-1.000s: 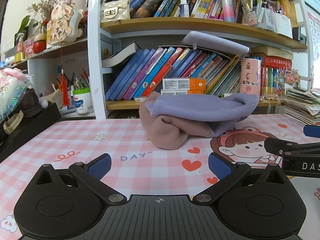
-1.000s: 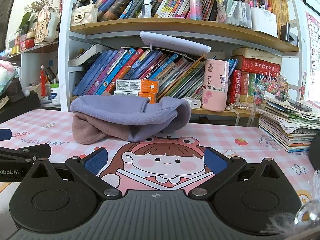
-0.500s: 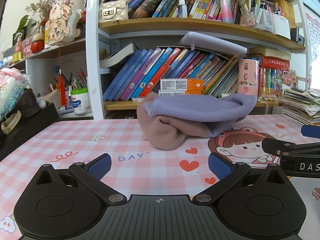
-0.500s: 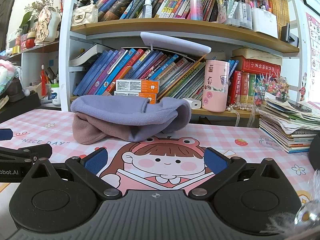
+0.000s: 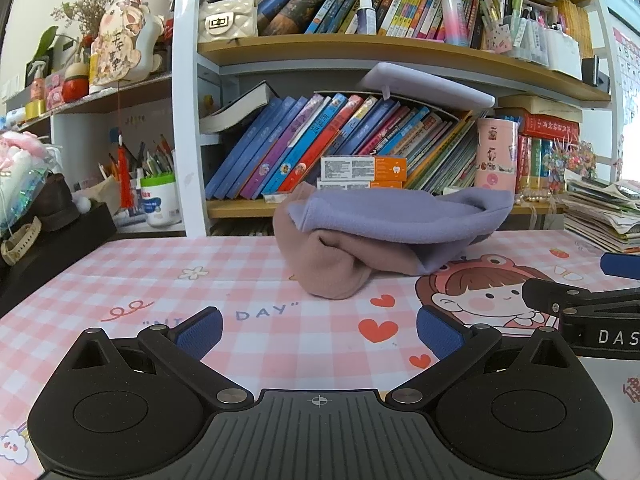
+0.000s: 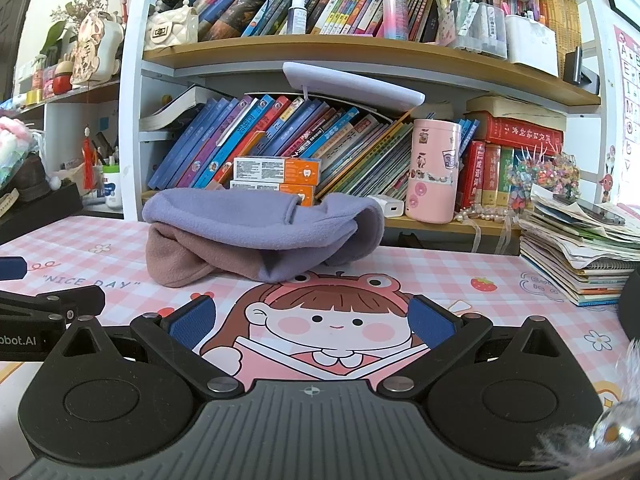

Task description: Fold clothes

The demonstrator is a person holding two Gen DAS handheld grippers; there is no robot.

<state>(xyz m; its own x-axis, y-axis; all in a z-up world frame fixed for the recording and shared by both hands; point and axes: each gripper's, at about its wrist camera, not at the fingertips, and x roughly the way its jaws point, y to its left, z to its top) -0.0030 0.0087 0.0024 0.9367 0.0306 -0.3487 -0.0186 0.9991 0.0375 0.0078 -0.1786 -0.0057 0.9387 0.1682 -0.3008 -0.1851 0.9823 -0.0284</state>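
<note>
Landmark: folded garment (image 5: 384, 236), ref. for all positions below.
Pen cup (image 5: 160, 200): white w/ green rim, far left of garment, on low shelf behind counter.
Left hand-held gripper (image 5: 318, 330): in front of garment, slightly left, well apart from it. Jaws spread wide; blue pads (image 5: 200, 330) empty, nothing between them. Sits low over counter.
Counter (image 5: 120, 280): pink-check mat under garment; "DAY" lettering and red hearts in front of garment, left wrist view.
Garment: lies on counter, at rear, near bookshelf. Two layers, lilac fleece on top, dusty-pink fleece beneath. Pink roll bulges out at front left. No gripper touches it. Right wrist view shows the same pile (image 6: 260, 236) w/ lilac edge lapping over right end.
Bookshelf (image 6: 360, 48): directly behind garment; slanted books, two orange-white boxes (image 6: 276, 172) just behind garment top.
Cartoon girl print (image 6: 320, 316): on mat, in front of garment, right side.
Right hand-held gripper (image 6: 310, 322): in front of garment, to right of left unit, well apart from garment. Jaws wide apart, pads (image 6: 432, 322) empty; girl print visible between them.
Pink tumbler (image 6: 434, 172): right of garment, upright on lower shelf.
Paper/notebook stack (image 6: 580, 256): far right of garment, on counter.
</note>
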